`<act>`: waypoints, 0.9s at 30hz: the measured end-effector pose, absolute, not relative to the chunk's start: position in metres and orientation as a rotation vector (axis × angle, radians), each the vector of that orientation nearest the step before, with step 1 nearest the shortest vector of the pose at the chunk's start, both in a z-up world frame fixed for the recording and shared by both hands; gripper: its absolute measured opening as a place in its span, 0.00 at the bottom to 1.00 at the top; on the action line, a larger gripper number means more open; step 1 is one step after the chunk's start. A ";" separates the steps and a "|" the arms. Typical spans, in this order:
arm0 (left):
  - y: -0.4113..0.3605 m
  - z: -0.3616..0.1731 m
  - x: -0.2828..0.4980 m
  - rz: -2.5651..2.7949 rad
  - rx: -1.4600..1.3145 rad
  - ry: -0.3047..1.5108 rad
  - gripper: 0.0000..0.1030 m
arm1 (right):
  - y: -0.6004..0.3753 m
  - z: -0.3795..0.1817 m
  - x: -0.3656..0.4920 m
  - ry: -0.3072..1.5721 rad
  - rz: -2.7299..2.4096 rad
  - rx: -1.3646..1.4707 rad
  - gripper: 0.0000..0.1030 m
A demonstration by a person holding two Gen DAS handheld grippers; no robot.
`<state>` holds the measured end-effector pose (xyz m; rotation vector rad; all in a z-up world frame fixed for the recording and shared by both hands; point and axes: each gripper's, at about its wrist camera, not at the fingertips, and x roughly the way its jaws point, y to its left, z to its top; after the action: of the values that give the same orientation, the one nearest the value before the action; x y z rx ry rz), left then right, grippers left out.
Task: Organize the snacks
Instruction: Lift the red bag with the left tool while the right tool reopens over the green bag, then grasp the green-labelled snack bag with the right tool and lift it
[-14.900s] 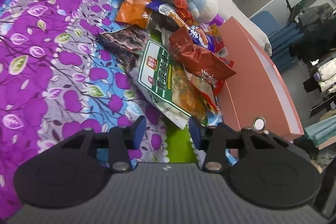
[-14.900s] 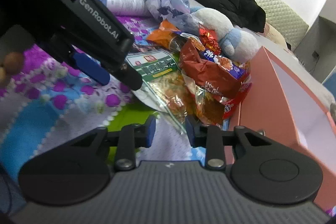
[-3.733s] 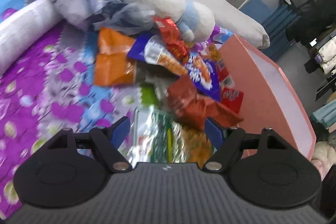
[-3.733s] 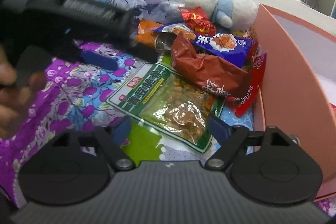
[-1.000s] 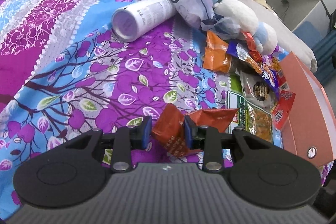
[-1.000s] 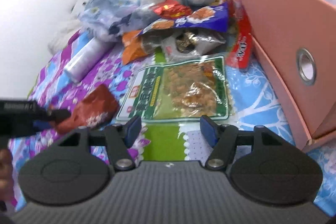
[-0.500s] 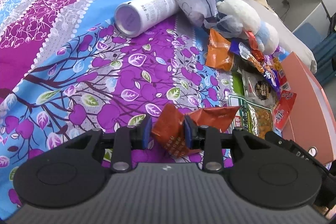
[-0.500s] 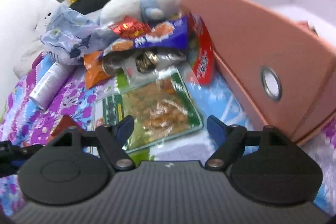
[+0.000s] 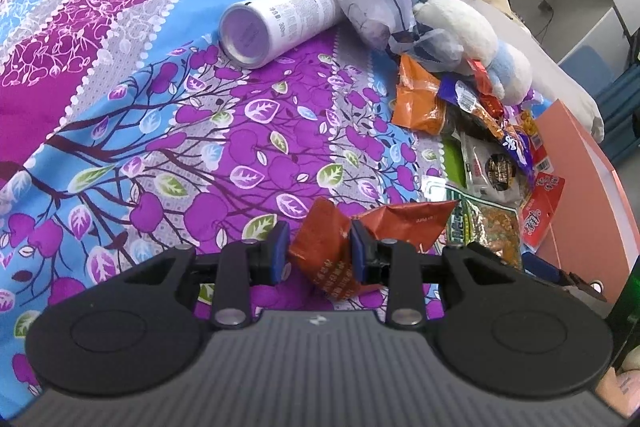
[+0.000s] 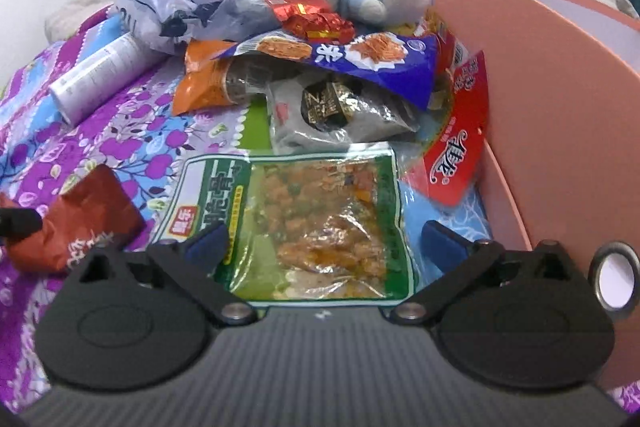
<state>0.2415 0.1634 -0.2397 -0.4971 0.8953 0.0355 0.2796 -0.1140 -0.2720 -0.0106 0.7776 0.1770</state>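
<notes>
Left wrist: left gripper (image 9: 318,254) pinching red-brown snack bag (image 9: 332,251), lifted off the pile over the bedspread (image 9: 160,131). Right wrist: right gripper (image 10: 324,241) jaws just opened wide, nothing btwn pads, above green snack pack (image 10: 304,223); pink box (image 10: 560,131) beside it. Prob next pick.

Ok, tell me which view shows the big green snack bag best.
The right wrist view: the green snack bag lies flat and nearly whole just ahead of the open right hand-held gripper. The left wrist view catches only a sliver of it past the red-brown packet.
</notes>
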 end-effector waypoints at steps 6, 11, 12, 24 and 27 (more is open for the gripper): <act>0.159 -0.236 0.235 0.021 -0.501 0.883 0.35 | -0.118 -0.270 0.275 0.792 0.216 0.000 0.70; 0.156 -0.234 0.223 0.024 -0.515 0.877 0.35 | -0.125 -0.261 0.269 0.785 0.244 0.033 0.43; 0.154 -0.233 0.221 0.025 -0.517 0.876 0.35 | -0.126 -0.259 0.267 0.785 0.246 0.044 0.40; 0.119 -0.214 0.193 -0.006 -0.457 0.899 0.35 | -0.159 -0.230 0.211 0.758 0.199 0.052 0.37; 0.114 -0.208 0.186 -0.016 -0.459 0.897 0.35 | -0.164 -0.226 0.202 0.766 0.185 0.045 0.37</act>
<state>0.1861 0.1136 -0.2085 -0.4594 0.8970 -0.0164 0.2021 -0.1645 -0.2259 0.0450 0.7657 0.1845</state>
